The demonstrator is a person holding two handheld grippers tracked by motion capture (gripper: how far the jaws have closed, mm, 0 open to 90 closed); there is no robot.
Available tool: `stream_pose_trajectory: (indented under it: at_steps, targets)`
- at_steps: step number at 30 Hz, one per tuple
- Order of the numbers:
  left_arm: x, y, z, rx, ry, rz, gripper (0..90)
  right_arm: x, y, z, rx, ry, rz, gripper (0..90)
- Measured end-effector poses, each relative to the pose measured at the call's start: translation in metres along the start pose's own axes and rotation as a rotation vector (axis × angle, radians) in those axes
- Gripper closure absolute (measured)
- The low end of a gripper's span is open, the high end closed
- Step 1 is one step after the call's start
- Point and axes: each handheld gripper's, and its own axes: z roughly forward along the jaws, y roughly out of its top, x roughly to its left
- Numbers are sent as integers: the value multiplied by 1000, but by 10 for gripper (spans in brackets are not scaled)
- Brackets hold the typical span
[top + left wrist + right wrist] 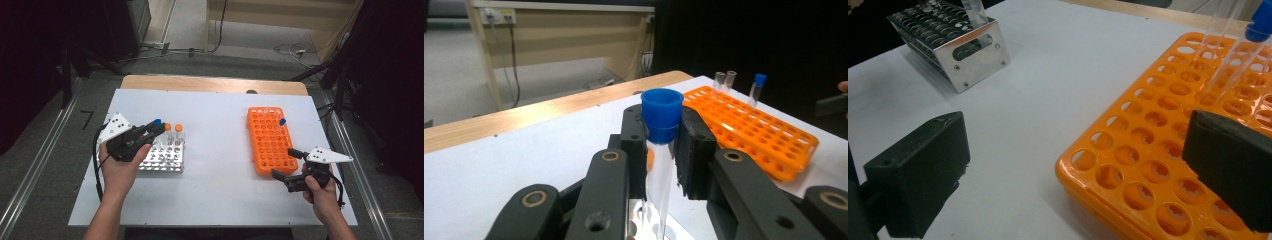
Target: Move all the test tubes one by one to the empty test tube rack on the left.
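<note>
On the left half of the white table (215,195), the left gripper (156,126) sits above the metal rack (162,155), its jaws clamped on a clear tube with a blue cap (662,116); the pads press the tube just below the cap, and the tube stands about upright between them, its lower end over the rack's holes. Two orange-capped tubes (173,128) stand in the far row of the metal rack, just right of the gripper's tip. Bare table lies between the two racks, which stand well apart. Right of centre, the orange rack (270,140) lies with its long side running near to far; a second blue-capped tube (282,122) stands in it toward the far right, and two uncapped clear tubes (724,80) stand at its far end. At the near right corner of the orange rack, the right gripper (284,162) has its jaws spread wide with nothing between the pads, one jaw over the rack's near edge, the other over bare table.
</note>
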Motion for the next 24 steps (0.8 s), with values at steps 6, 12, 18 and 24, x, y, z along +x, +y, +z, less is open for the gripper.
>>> stream_pose_trajectory:
  at_steps: [6, 12, 18, 24]
  targets:
    - [16, -2, 9, -12, 45, -30, 763, -2, -1, -2, -16, -22, 7, 0]
    - [29, -8, 24, -14, 81, -73, 763, -3, -1, -2, -17, -30, 10, 0]
    - [32, -11, 36, 0, 125, -66, 763, -4, -2, -2, -25, -38, 15, 0]
    - [31, -17, 43, 33, 137, -48, 763, -6, -2, -2, -27, -39, 21, 0]
